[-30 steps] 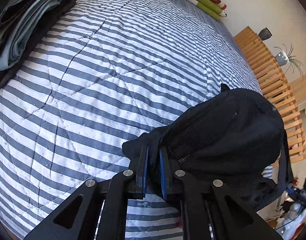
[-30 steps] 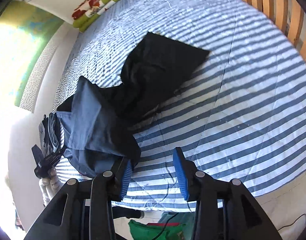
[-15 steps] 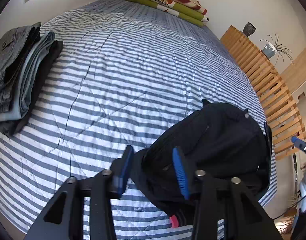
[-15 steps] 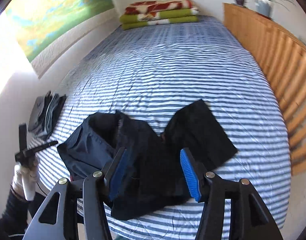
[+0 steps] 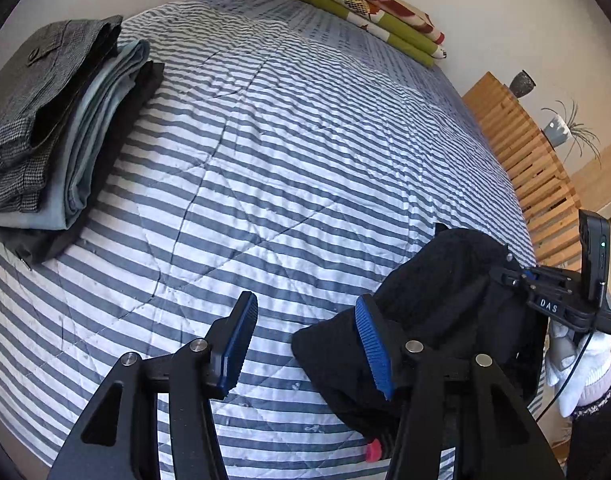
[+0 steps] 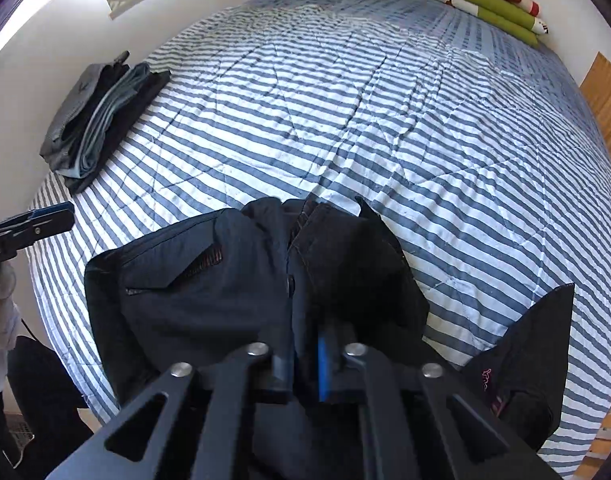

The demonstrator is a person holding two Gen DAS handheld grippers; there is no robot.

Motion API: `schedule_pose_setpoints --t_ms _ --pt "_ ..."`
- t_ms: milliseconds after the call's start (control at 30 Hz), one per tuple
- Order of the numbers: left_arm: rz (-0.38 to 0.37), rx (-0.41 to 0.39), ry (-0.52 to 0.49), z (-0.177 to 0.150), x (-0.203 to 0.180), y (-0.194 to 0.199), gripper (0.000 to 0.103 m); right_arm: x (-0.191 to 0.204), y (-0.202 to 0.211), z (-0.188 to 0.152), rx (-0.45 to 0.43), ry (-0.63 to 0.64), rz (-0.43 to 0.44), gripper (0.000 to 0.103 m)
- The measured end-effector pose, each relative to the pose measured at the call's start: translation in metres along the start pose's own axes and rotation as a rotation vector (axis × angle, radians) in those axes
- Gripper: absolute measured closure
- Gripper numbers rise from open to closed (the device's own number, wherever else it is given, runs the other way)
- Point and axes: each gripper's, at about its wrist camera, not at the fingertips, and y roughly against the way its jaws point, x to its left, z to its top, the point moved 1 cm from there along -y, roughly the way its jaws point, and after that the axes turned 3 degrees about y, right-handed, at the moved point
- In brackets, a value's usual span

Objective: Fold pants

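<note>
Dark, nearly black pants (image 6: 225, 288) lie crumpled at the near edge of the striped bed (image 6: 345, 120), waist up, with one leg (image 6: 525, 360) trailing off to the right. My right gripper (image 6: 305, 356) is shut on a fold of fabric by the waist fly. In the left wrist view the pants (image 5: 445, 300) bunch at the lower right. There the right gripper (image 5: 545, 292) digs into them, held by a white-gloved hand (image 5: 585, 368). My left gripper (image 5: 305, 340) hangs open just left of the pants, with only bedspread between its blue pads.
A stack of folded pants (image 5: 57, 132) sits at the bed's left edge by the wall. Folded green and red blankets (image 5: 369, 8) lie at the far end. A slatted wooden frame (image 5: 525, 160) runs along the right side, with pots (image 5: 557, 128) behind it.
The left gripper let go of the pants, opened and lifted away to their left. The right gripper swung across to the waist, rolled, and closed on the fabric.
</note>
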Motion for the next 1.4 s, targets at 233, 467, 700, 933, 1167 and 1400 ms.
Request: schedule_pose_setpoints --t_ms 233,467,700,933,1167,1400 --pt "0.002 -0.035 0.033 0.017 0.023 0.006 0.05 -0.032 0.08 0.09 -0.291 -0.041 -0.331 0.1" --pt "0.0 -0.136 0.066 0.03 0.036 0.05 0.049 0.016 0.206 0.127 -0.588 0.05 -0.196 0.1" --pt "-0.025 -0.138 0.075 0.004 0.05 0.077 0.048 0.131 0.103 -0.001 -0.343 0.118 0.204 0.099" --pt "-0.013 -0.045 0.09 -0.037 0.061 0.057 0.042 0.214 -0.023 -0.145 0.008 0.235 0.186 0.091" --pt "-0.043 0.052 0.064 -0.044 0.046 -0.001 0.037 0.172 0.051 -0.152 -0.064 0.229 0.246 0.071" --pt "-0.091 0.045 -0.025 0.014 -0.011 -0.032 0.023 0.036 0.12 -0.091 -0.287 -0.142 0.015 0.028"
